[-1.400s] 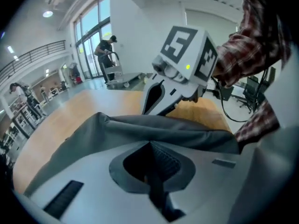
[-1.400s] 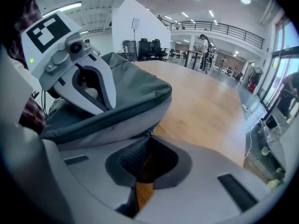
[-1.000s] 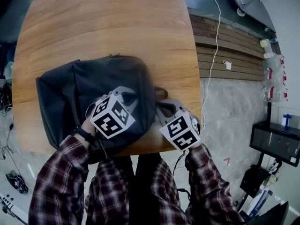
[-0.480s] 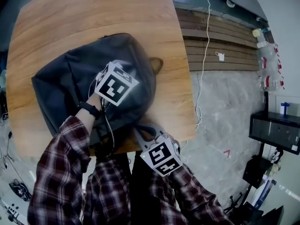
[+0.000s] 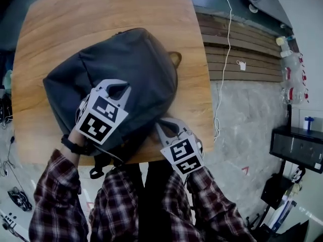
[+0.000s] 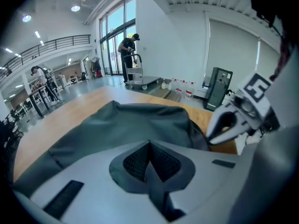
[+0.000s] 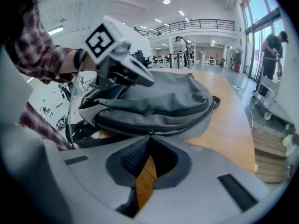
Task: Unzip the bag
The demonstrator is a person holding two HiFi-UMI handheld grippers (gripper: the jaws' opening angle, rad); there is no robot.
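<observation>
We see a dark grey fabric backpack point(image 5: 126, 74) lying flat on the wooden table point(image 5: 101, 9), close to its near edge. Carry loop point(image 5: 175, 59) points toward the right edge, black straps point(image 5: 98, 168) hang over the near edge, and the side zip point(image 7: 178, 128) looks closed.

Matt grey cloth bag point(image 5: 133, 67) — on a smooth, faintly glossy grained wood table point(image 5: 101, 11).

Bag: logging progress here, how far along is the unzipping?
Done: the bag lies on the table. In hand: the right claw looks shut on the zip pull; the left claw is shut over the bag. Left: the zip looks fully closed, no opening shows.
</observation>
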